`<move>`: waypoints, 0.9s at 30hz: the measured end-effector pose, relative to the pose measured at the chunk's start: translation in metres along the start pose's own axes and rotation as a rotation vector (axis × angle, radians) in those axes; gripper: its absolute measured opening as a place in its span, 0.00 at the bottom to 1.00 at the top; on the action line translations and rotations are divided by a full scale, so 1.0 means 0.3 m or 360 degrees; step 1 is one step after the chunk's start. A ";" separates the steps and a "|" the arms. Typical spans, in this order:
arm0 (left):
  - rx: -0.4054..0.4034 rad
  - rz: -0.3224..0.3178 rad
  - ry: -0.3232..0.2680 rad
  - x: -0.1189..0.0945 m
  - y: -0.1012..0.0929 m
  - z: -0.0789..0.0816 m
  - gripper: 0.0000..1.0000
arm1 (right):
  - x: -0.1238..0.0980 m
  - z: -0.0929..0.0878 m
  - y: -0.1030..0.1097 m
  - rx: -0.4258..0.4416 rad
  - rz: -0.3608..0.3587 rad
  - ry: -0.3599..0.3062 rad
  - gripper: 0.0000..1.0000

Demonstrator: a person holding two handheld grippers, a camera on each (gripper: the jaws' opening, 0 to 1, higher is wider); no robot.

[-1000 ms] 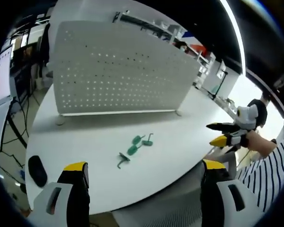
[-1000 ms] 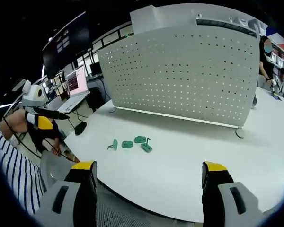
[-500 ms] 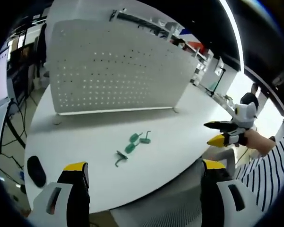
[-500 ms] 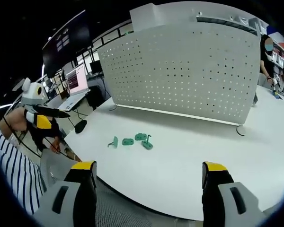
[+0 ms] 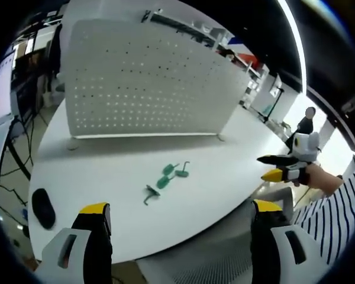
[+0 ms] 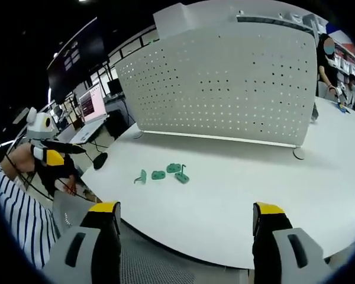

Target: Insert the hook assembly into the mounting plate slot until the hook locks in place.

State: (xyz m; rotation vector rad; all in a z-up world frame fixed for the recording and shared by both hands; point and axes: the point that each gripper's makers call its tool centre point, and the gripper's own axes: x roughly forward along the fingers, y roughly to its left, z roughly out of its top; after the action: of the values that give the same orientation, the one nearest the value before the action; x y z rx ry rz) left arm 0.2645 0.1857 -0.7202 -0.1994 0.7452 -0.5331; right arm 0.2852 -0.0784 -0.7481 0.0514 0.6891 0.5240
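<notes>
**Hook-to-plate job: not begun, parts loose on table**

Progress. Nothing inserted as far as the frames show. The small green parts lie loose in a cluster on the white table [image 5: 106, 195], in front of the pegboard [image 5: 148, 83] and well apart from it. Both tools hang back off the near table edge, well apart from the parts. Everything is left: pick up a hook, pick up or steady a plate, mate them, seat until locked. I judge the task at its very start.

Items.
- Green plates [image 6: 165, 173]: flat pieces lying side by side; two or three, count uncertain at this size.
- Hook [image 5: 149, 195]: a grey bent wire with a green base, a little apart from the cluster on the near side. A second wire hook [image 5: 183, 170] stands at the far end of the cluster.
- Which piece carries the slot cannot be made out.

Tongs.
- Left gripper [image 5: 180, 236]: jaws spread wide, nothing between them.
- Right gripper [image 6: 183, 236]: jaws spread wide, nothing held. In the left gripper view it appears at the right, in the person's hand, tips parted.

Containers. None on the table; no tray, bin or box holds the parts. One other item: a dark oval mouse [image 5: 42, 208] near the table's left edge.
</notes>
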 end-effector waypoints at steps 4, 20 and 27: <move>0.0003 -0.0006 0.0010 0.005 -0.002 -0.007 1.00 | 0.000 -0.003 0.002 0.0001 0.0002 0.0004 0.89; 0.0139 -0.0069 0.0125 0.075 -0.014 -0.057 1.00 | 0.000 -0.032 -0.002 -0.0051 -0.0032 0.0047 0.89; 0.0165 -0.0156 0.0109 0.116 -0.036 -0.035 1.00 | -0.002 -0.021 -0.021 -0.0025 -0.0045 0.0035 0.88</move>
State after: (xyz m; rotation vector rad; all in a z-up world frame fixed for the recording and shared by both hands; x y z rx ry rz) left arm 0.2742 0.1582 -0.7446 -0.1225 0.7748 -0.6730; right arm 0.2836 -0.0850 -0.7540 0.0210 0.7060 0.5037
